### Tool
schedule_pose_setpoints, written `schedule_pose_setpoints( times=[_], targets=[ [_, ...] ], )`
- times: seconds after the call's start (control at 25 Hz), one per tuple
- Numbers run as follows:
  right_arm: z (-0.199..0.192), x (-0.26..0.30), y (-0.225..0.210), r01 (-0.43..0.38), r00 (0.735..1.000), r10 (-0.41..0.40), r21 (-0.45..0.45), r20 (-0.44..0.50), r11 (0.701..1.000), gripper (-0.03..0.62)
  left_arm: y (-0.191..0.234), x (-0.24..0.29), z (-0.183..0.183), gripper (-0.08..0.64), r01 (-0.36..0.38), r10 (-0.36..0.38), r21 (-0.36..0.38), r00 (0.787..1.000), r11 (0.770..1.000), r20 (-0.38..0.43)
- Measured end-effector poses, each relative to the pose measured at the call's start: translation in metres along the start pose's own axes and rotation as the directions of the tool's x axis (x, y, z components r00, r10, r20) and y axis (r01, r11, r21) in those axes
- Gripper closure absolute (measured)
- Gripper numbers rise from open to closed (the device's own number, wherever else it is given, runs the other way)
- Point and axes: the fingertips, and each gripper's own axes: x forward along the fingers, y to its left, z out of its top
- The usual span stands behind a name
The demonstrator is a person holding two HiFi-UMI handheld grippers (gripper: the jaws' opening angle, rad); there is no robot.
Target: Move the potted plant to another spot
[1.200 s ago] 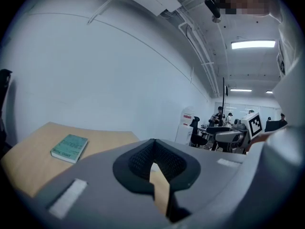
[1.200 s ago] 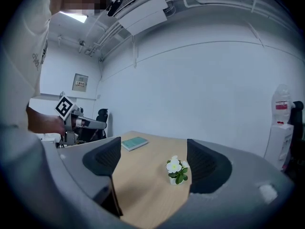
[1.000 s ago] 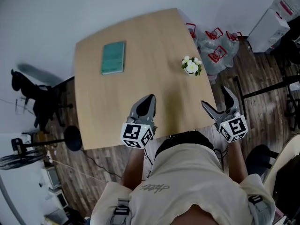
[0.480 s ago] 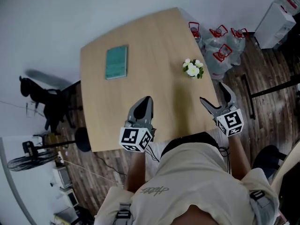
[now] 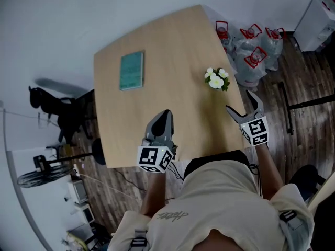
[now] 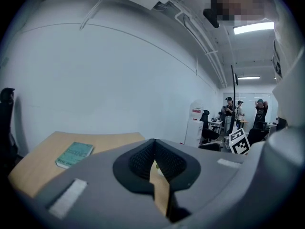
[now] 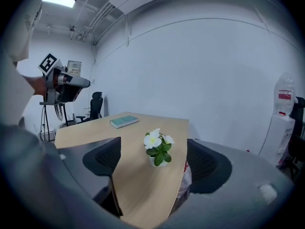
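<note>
Wood table (image 5: 157, 88) fills yr view. Yr right gripper (image 5: 239, 102): jaws wide apart, empty; left gripper (image 5: 165, 114): jaws pressed together. Teal book (image 5: 132, 70) lies far left. Potted plant (image 5: 216, 79) stands near table's right edge, just ahead of right gripper, untouched.
</note>
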Motion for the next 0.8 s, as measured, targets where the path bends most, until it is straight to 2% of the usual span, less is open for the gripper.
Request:
schedule_pose_setpoints(
  times=[0.12, 0.36, 0.8],
  targets=[
    [-0.011, 0.020, -0.009, -0.008, 1.000, 0.008, -0.023, -0.017, 1.000, 0.164, -0.001, 0.010, -0.009, 0.541, -0.017, 0.017, -0.007, 1.000, 1.000, -0.026],
    [-0.041, 0.060, -0.019, -0.034, 0.996, 0.034, 0.003, -0.084, 0.999, 0.164, -0.002, 0.021, -0.018, 0.541, -0.046, 0.046, 0.003, 0.996, 0.999, -0.081],
    [-0.077, 0.119, -0.018, -0.093, 0.981, 0.088, -0.017, -0.173, 0.996, 0.164, 0.008, 0.040, -0.021, 0.541, -0.101, 0.097, -0.022, 0.987, 0.995, -0.129]
  ],
)
